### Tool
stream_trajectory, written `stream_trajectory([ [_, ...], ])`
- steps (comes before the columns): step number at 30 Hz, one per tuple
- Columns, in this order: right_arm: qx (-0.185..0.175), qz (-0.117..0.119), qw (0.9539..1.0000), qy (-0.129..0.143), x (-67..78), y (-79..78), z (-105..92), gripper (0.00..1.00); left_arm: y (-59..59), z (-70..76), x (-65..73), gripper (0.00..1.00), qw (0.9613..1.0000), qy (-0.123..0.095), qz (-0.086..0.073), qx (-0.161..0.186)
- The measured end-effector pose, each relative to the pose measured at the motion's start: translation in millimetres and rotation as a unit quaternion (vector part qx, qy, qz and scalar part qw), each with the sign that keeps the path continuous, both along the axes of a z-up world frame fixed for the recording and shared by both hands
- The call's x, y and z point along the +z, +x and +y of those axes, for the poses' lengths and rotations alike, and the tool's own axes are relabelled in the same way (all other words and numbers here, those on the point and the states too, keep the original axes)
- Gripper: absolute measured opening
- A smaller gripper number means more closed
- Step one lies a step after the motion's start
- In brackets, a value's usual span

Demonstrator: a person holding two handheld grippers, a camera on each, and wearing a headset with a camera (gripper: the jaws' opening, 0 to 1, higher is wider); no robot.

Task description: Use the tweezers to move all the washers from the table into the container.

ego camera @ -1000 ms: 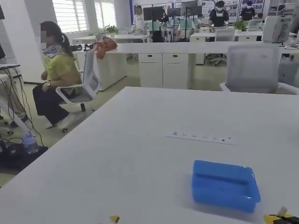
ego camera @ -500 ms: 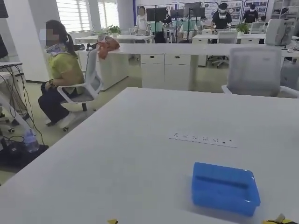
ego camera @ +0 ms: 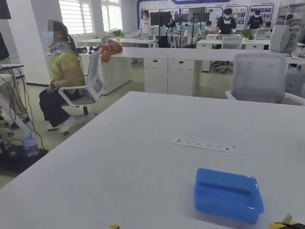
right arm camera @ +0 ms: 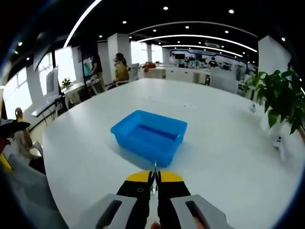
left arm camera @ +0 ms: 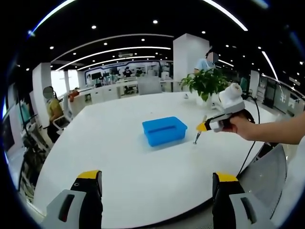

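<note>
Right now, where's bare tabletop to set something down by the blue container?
Wide bare table left of the blue container; a narrower strip between it and the socket row. Tightest beside the container where the right gripper holds the tweezers.

Open-plan office. I see rows of white desks (ego camera: 167, 50) with drawer units (ego camera: 167, 74), mesh chairs (ego camera: 259, 76), monitors (ego camera: 159, 17) toward the far wall, a person (ego camera: 59, 71) seated at left, window blinds (ego camera: 75, 16), a potted plant (left arm camera: 206, 83), and recessed ceiling lights (right arm camera: 165, 8) above a large white table (ego camera: 119, 157).
</note>
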State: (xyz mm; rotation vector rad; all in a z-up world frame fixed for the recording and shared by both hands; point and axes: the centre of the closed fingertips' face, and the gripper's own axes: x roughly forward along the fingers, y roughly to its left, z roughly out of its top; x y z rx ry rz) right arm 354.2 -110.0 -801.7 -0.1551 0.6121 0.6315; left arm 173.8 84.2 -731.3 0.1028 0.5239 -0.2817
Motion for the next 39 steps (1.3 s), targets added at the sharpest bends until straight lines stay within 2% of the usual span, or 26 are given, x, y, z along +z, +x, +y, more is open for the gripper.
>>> stream_trajectory([
  [3, 0.001, -0.011, 0.9999, 0.003, 10.4, 1.7, 2.4, 0.0, 0.8, 0.0, 2.4, 0.99, 1.0, -0.002, -0.004, -0.002],
  [8, -0.002, -0.029, 0.999, 0.033, 34.8, 9.8, 10.8, 0.0, 2.3, 1.3, 3.1, 0.99, 1.0, 0.0, -0.005, -0.001],
  [13, 0.004, -0.05, 0.9982, 0.033, 50.3, 19.4, 21.4, 0.0, 3.5, 2.2, 2.8, 0.99, 1.0, 0.001, -0.003, -0.002],
  [17, 0.006, -0.059, 0.9978, 0.029, 55.8, 25.6, 29.1, 0.0, 5.8, 3.0, 2.9, 0.99, 1.0, 0.002, -0.002, -0.002],
  [25, -0.005, -0.052, 0.9978, 0.041, 52.9, 43.4, 39.1, 0.0, 8.4, 5.0, 1.3, 0.99, 1.0, 0.005, 0.003, 0.0],
  [29, -0.007, -0.04, 0.9984, 0.038, 42.0, 52.4, 42.6, 0.01, 8.8, 5.2, -0.6, 0.99, 0.9999, 0.007, 0.008, -0.001],
  [39, -0.004, -0.023, 0.9994, 0.027, 25.2, 59.2, 47.9, 0.01, 11.9, 3.8, -2.8, 0.99, 0.9996, 0.02, 0.015, -0.008],
])
